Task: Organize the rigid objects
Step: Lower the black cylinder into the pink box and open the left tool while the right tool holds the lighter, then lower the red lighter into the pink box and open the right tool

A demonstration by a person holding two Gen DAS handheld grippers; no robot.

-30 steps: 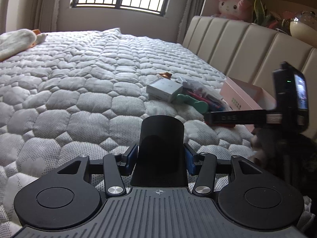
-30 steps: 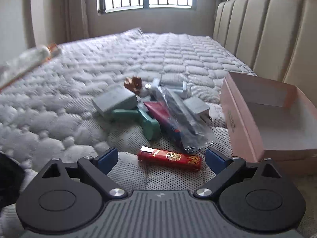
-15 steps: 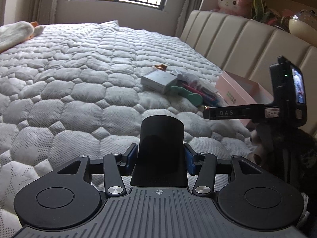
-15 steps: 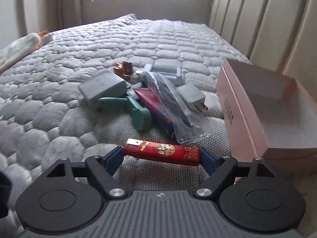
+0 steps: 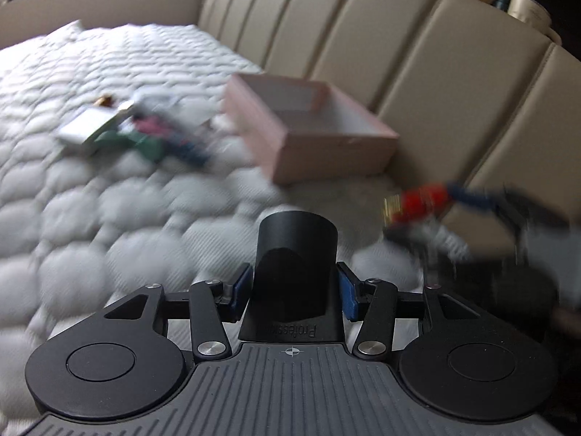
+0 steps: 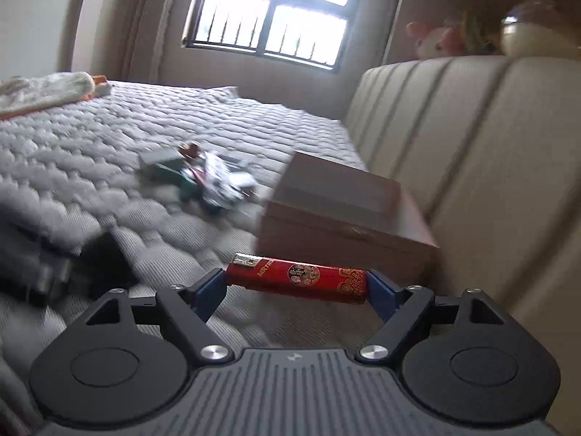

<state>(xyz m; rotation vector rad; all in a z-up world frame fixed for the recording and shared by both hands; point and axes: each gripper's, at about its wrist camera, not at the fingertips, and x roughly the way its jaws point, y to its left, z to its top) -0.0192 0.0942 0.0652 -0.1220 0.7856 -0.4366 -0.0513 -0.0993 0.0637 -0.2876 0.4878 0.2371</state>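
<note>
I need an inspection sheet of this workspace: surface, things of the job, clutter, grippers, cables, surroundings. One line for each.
Surface: grey quilted mattress.
Job's things: open pink box beside the headboard, inside looks empty; blurred pile of small items left of it; red lighter lifted off the mattress.
Clutter: cream cloth at the far edge.
Grippers: right gripper shut on the lighter, end to end; left gripper shut on a black cylinder.
Cables: nothing seen.
Surroundings: padded beige headboard, barred window, plush toy on the ledge.

On the bed, the clutter lies left of the box, by the headboard.
</note>
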